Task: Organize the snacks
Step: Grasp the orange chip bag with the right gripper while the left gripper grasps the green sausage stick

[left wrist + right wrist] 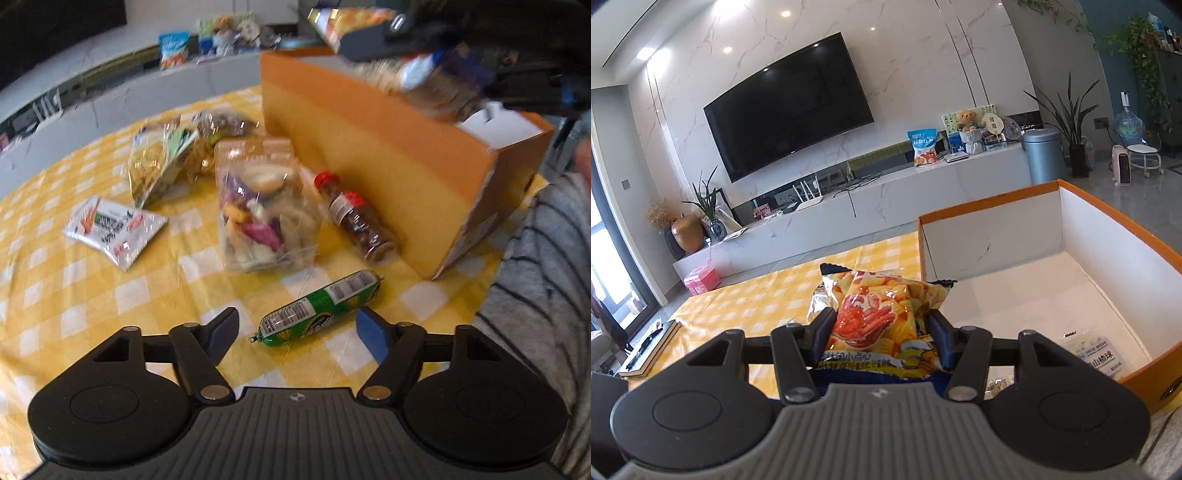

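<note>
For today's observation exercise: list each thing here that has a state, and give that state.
Left tool: open, above the green sausage.
Right tool: shut on the crab chips bag.
Orange box: open, one white packet inside.
Small bottle: lying down, red cap on.
TV: off.

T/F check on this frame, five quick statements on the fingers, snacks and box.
1. The right gripper holds a snack bag. True.
2. The left gripper is clamped on the green sausage. False: its fingers stand open, sausage untouched on the tablecloth.
3. The orange box is empty. False: a white packet lies inside.
4. A red-capped bottle lies beside the box. True.
5. The bottle stands upright. False: it lies on its side.
</note>
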Tool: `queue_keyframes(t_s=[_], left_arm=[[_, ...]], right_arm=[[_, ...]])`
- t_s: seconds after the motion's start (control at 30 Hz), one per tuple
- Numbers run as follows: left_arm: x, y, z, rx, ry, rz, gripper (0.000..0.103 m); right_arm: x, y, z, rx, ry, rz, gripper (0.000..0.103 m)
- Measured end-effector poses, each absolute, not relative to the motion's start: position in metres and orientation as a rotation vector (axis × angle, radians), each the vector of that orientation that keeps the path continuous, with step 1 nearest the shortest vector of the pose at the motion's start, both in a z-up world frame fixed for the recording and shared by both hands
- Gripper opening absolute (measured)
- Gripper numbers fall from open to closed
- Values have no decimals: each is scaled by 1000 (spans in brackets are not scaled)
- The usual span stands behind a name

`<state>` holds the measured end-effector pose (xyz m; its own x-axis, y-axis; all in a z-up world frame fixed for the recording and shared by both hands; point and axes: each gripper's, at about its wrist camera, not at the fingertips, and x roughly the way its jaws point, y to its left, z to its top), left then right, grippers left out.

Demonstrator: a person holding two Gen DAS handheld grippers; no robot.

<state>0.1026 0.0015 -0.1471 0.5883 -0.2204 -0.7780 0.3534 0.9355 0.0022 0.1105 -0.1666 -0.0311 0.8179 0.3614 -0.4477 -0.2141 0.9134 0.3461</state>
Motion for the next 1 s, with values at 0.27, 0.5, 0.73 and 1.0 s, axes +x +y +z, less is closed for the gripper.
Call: queue_keyframes(t_s=[0.27, 0.5, 0.73, 1.0], left_arm=[[101, 3, -152, 143, 859, -332, 60], [98, 14, -142, 113, 915, -314, 32], [93, 12, -134, 166, 850, -344, 73], [114, 6, -149, 86, 862, -392, 40]], right_arm=[[104, -163, -33, 272, 506, 294, 53], [105, -164, -34, 286, 515, 298, 53], [107, -164, -36, 279, 513, 297, 53], [104, -158, -37, 242, 500, 295, 53]])
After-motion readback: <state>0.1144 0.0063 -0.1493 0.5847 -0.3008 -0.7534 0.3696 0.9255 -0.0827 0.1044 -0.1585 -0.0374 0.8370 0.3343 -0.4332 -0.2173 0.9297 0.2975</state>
